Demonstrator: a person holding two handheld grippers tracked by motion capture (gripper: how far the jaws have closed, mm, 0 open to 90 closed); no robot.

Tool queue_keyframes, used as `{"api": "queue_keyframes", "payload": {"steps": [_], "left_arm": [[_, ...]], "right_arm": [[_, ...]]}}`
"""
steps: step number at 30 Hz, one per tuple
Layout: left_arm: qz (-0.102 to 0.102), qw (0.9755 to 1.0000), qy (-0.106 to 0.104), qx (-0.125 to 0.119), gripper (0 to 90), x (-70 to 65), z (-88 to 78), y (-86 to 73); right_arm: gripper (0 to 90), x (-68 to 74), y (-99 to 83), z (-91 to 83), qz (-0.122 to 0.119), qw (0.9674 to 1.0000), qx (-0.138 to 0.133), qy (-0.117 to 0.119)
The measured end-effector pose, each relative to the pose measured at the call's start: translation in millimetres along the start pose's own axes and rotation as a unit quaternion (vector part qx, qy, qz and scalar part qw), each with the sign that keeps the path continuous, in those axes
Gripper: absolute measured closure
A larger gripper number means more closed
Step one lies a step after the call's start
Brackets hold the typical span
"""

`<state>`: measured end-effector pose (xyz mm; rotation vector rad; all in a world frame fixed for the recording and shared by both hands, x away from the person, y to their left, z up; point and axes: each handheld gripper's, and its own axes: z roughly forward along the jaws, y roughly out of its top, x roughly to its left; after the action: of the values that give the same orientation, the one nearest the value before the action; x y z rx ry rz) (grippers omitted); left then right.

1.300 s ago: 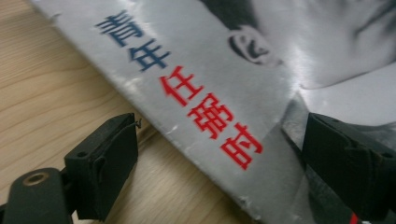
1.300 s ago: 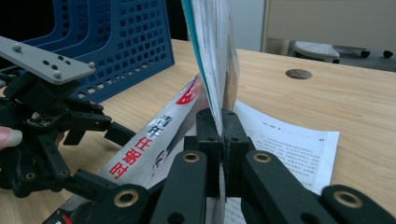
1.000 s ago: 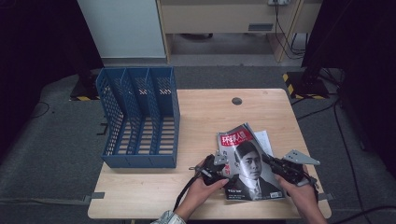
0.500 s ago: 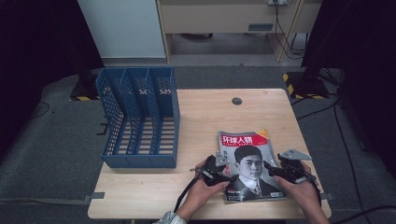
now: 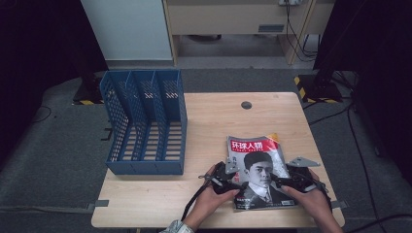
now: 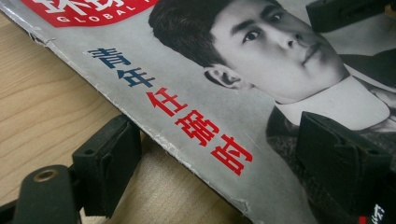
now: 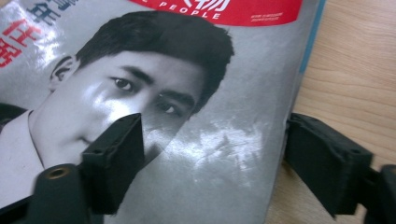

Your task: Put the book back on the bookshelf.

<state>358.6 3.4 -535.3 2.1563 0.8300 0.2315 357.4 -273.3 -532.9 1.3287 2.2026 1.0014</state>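
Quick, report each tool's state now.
Left tool: open, jaws straddling the magazine's left edge.
Right tool: open, jaws straddling the magazine's right edge.

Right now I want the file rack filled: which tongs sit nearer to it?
Left. The left tongs straddle the magazine's left edge, on the side of the blue file rack; the right tongs straddle its far edge.

Bare table [image 5: 214, 121] lies between rack [image 5: 145, 121] and magazine [image 5: 257, 167]; the rack blocks the left side, the magazine the near right.
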Motion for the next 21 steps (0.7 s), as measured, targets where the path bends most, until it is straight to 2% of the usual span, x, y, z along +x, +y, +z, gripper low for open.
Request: {"api": "queue_keyframes", "payload": {"steps": [2,4,9,13,16,21], "left_arm": [[-0.005,0.9999,-0.01,-0.001,10.5,1.6,-0.2,0.1],[-0.012,0.9997,-0.018,-0.006,9.9,3.0,-0.1,0.1],[-0.021,0.9994,-0.023,-0.012,12.2,5.6,-1.7,-0.5],[-0.04,0.9986,-0.029,-0.019,17.8,9.1,-4.5,-0.6],[-0.046,0.9982,-0.025,-0.028,25.5,10.9,-7.9,0.5],[-0.053,0.9978,-0.026,-0.031,36.3,15.5,-10.7,0.7]], "right_arm": [[17.8,1.2,-0.5,1.5,-0.002,1.0,0.002,-0.003],[17.8,0.5,-1.0,1.6,0.007,1.0,0.002,0.001],[16.6,4.0,-1.9,1.4,0.006,1.0,0.004,-0.002],[20.7,9.1,-2.2,-0.6,-0.006,1.0,0.007,0.004],[25.5,13.5,-2.0,-2.6,-0.014,0.9999,0.008,0.004],[32.3,15.3,-1.4,-4.5,-0.02,0.9997,0.01,0.007]]}}
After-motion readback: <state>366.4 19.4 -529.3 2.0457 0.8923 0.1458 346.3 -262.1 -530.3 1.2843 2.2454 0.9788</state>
